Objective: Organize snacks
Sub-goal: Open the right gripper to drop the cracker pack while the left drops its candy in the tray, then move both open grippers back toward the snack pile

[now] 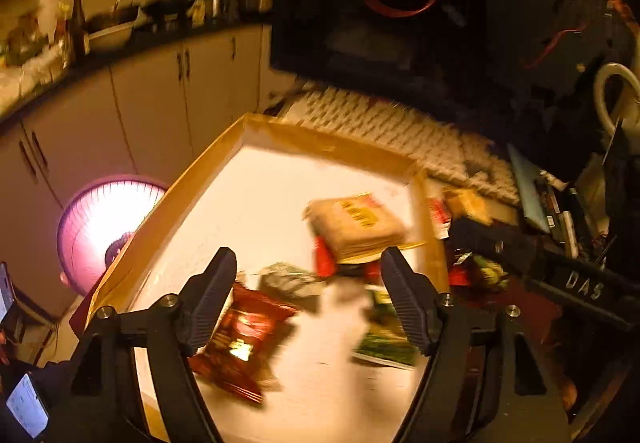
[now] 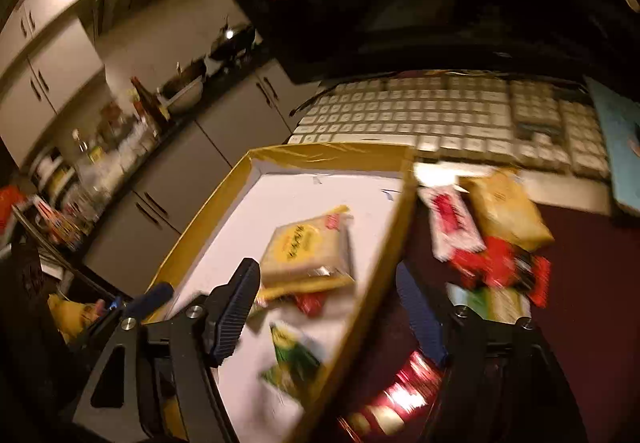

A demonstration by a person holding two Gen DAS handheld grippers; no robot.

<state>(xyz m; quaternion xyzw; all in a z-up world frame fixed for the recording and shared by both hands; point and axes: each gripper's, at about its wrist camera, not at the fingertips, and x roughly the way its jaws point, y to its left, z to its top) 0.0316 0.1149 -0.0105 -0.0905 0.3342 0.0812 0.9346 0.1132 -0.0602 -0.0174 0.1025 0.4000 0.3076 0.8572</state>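
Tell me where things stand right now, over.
Left gripper open, empty, above shallow yellow-rimmed cardboard tray. Right gripper open, straddling tray's right wall. Tan square snack pack in tray; red crinkly packet outside. Nothing blocking.

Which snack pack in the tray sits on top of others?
The tan pack with yellow label, in the tray. It rests stacked on red packs, while the dark red bag and green pack lie flat on the tray floor.

Both wrist views overlook the tray (image 1: 192, 183) closely.
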